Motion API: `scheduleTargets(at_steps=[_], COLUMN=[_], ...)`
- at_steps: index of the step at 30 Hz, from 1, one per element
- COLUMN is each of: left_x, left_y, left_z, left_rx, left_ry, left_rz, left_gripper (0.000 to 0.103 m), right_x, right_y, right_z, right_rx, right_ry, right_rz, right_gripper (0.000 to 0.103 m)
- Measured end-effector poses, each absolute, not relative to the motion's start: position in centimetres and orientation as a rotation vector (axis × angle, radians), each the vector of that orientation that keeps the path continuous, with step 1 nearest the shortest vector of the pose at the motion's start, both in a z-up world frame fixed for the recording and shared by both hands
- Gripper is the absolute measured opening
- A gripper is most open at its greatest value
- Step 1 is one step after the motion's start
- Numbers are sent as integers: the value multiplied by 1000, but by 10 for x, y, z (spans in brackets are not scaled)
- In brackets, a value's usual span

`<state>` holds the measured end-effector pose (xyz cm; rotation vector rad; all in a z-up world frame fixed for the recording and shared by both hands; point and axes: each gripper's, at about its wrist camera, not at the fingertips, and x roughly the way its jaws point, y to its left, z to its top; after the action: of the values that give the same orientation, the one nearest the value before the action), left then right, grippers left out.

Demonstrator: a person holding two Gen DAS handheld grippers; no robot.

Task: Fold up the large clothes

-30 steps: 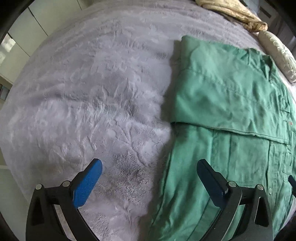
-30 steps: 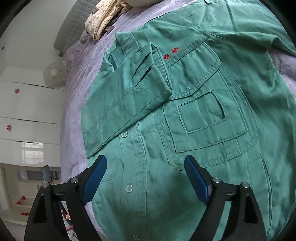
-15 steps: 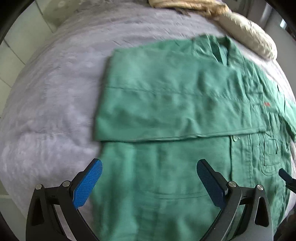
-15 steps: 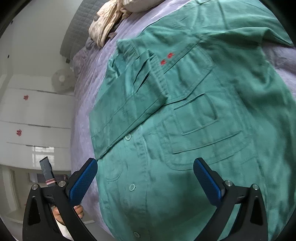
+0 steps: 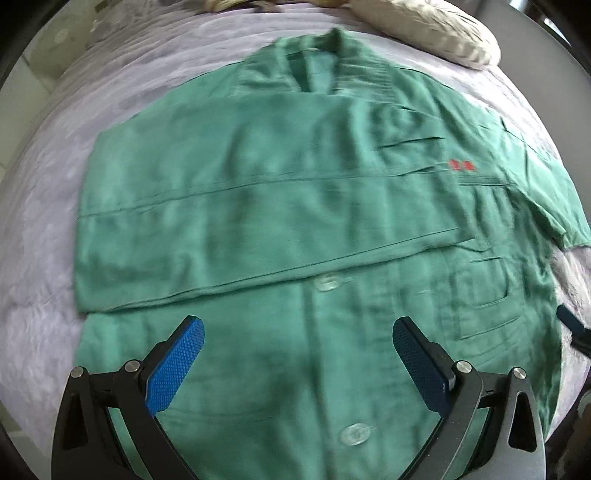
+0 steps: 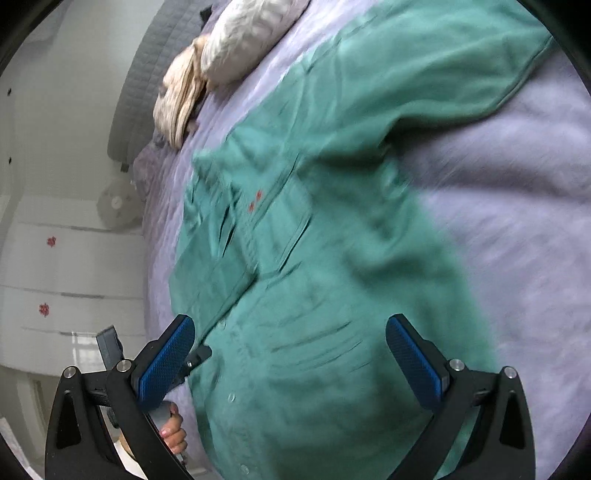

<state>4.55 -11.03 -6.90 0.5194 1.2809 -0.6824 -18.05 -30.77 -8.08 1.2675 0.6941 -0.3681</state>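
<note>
Green shirt now centred under left tongs, both tongs empty

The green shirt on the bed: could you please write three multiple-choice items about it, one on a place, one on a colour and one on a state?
1. Where does the cream pillow lie relative to the green shirt?
A. Beyond the collar
B. On the chest pocket
C. Under the hem

2. What colour is the small embroidery on the shirt's chest?
A. Yellow
B. Red
C. White

3. How is the sleeve on the left in the left wrist view?
A. Spread out on the blanket
B. Folded across the front
C. Rolled into a ball

Answers:
1 A: the pillow rests on the bed past the collar.
2 B: the embroidery shows red.
3 B: the sleeve lies flat over the front, covering the top of the button placket.
</note>
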Motion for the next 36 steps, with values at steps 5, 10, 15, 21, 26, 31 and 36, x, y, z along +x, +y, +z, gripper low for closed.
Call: scheduleTargets(at_steps=[5,10,15,21,26,31,36], left_x=[27,-5,-35,-55,-70,-69,-64], left_y=[-148,-185,-219,-258,-290,-302,-296], left_z=[-71,-72,-75,-85,-87,-95,-88], left_rx=[541,565,590,604,609,602,600], left_ry=[1282,1276,1268,1274,1264,1255,1238], left_rz=[-719,-751,-771,-762,-765,-766,-763], left_gripper=[102,102,102,102,102,102,102], right_x=[-223,-274,-311,-321,-321,-322,-318], right_y=[-357,-407,-454,-503,-535,-558,-564], right_z=[-76,-79,-86,-102,-102,-100,-98], right_rx=[1287,1345,1388,1484,1498,1503,1509], right_ry=[628,555,467,332,249,200,206], right_rz=[-492,-625,-699,-673,-675,-707,-731], right_gripper=[103,103,103,103,103,103,103])
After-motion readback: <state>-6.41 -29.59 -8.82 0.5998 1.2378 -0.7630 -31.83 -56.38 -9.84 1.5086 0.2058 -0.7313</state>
